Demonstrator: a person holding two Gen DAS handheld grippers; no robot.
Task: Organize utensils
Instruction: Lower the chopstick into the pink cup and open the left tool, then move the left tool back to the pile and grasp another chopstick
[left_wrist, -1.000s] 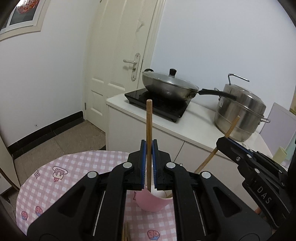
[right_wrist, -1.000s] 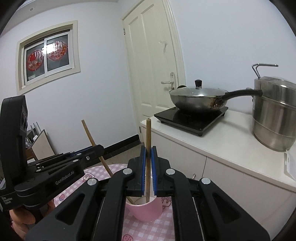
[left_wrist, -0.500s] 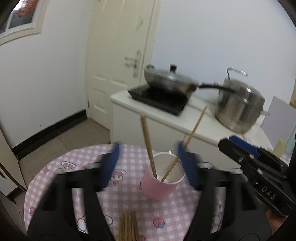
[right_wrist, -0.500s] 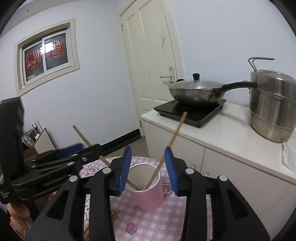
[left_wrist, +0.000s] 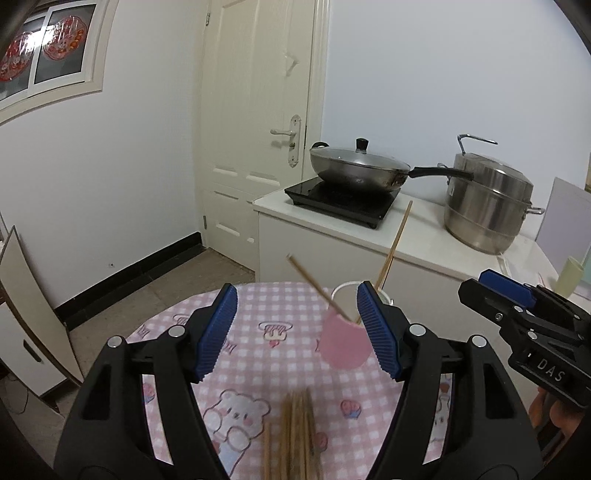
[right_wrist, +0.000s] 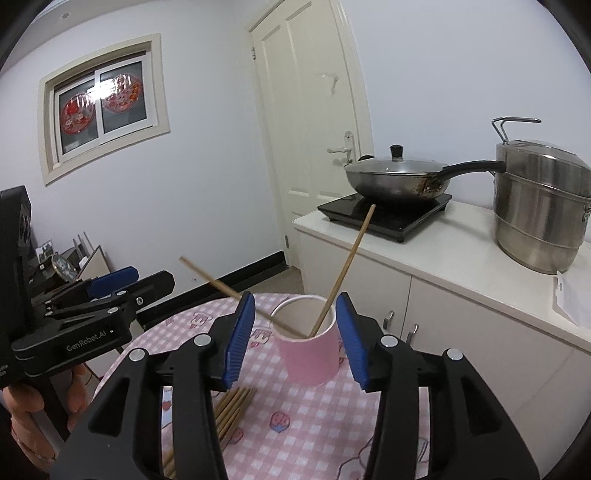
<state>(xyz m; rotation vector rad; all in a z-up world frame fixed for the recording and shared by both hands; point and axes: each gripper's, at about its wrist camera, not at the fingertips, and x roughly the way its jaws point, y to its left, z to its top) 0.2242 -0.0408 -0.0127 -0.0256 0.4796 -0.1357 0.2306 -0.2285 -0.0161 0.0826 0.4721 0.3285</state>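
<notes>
Pink checked cloth covers the round desk (right_wrist: 332, 424), with a stove and pans behind. Two chopsticks (right_wrist: 345, 273) lean crossed in the pink cup (right_wrist: 308, 354); more sticks (right_wrist: 231, 410) lie loose in a bundle nearer me. Both the left tongs (left_wrist: 297, 328) and right tongs (right_wrist: 295, 334) have just been opening and now stand released, nothing between them. Next, I'd say, take one stick near its middle (not two at once) and lower it tip-first so the cup doesn't tip.

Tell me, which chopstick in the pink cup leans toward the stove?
The longer-looking chopstick on the right side of the pink cup: its top tips toward the stove. The other chopstick leans the opposite way, toward the window wall.
</notes>
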